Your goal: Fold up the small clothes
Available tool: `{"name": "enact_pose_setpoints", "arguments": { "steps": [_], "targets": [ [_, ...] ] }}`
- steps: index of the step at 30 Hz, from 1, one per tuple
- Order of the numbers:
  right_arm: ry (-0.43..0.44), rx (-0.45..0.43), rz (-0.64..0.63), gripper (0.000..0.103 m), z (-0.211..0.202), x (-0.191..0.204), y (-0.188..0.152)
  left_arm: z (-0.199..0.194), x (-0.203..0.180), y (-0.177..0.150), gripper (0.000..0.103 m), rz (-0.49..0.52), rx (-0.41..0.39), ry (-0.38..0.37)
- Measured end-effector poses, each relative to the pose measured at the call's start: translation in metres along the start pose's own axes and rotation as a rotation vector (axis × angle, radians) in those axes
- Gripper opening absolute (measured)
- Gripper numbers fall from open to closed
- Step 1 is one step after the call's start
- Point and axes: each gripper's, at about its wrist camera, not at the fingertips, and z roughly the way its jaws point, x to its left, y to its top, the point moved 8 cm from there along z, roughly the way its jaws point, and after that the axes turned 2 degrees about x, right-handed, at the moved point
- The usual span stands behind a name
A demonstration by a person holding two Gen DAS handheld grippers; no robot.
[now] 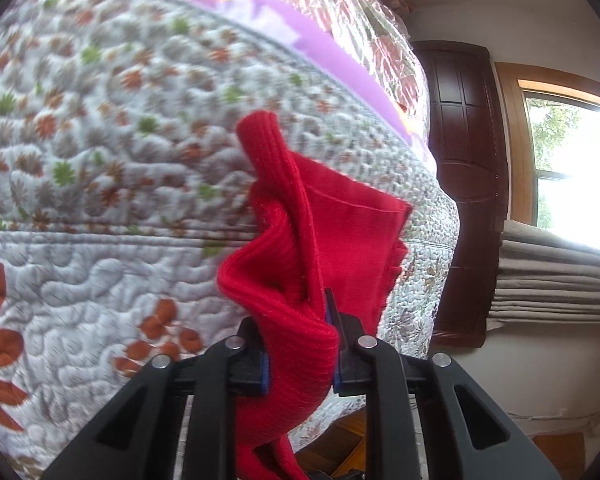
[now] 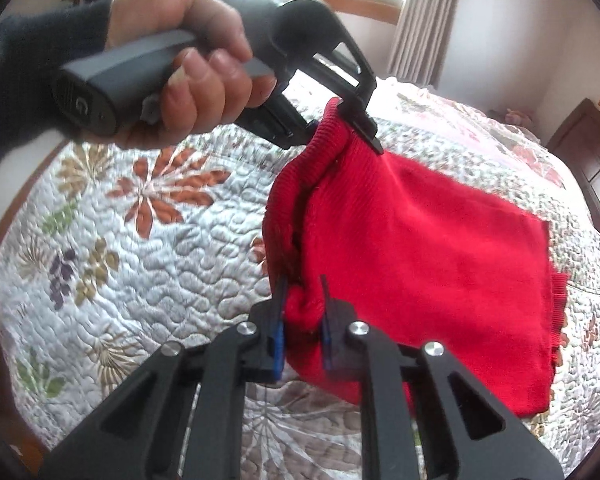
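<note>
Right wrist view alone shows a hand (image 2: 188,64) and a "G" on the left gripper (image 2: 340,120); both it and the right gripper (image 2: 304,312) pinch the red cloth (image 2: 420,248).

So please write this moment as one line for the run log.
phase: lifting | item: red knit garment, held above quilt | left gripper: shut on ribbed edge | right gripper: shut on same edge
</note>
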Motion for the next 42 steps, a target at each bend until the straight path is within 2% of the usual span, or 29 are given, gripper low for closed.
{"name": "enact_pose_setpoints", "arguments": {
  "steps": [12, 16, 25, 36, 42],
  "targets": [
    [-0.003, -0.079, 0.1, 0.012, -0.063, -0.055, 0.02, 0.003, -0.094, -0.01, 0.02, 0.044, -0.025, 0.053],
    [-0.001, -0.099, 0.138, 0.012, -0.079, -0.073, 0.024, 0.006, -0.113, -0.012, 0.02, 0.052, -0.031, 0.083],
    [0.021, -0.119, 0.218, 0.012, -0.102, -0.114, 0.016, 0.021, -0.141, -0.014, 0.02, 0.064, -0.037, 0.15],
    [0.034, -0.117, 0.306, 0.012, -0.112, -0.169, -0.003, 0.063, -0.175, -0.013, 0.02, 0.076, -0.018, 0.226],
    [0.05, -0.101, 0.362, 0.012, -0.109, -0.196, -0.022, 0.094, -0.187, -0.013, 0.02, 0.088, -0.001, 0.311]
  ]
}}
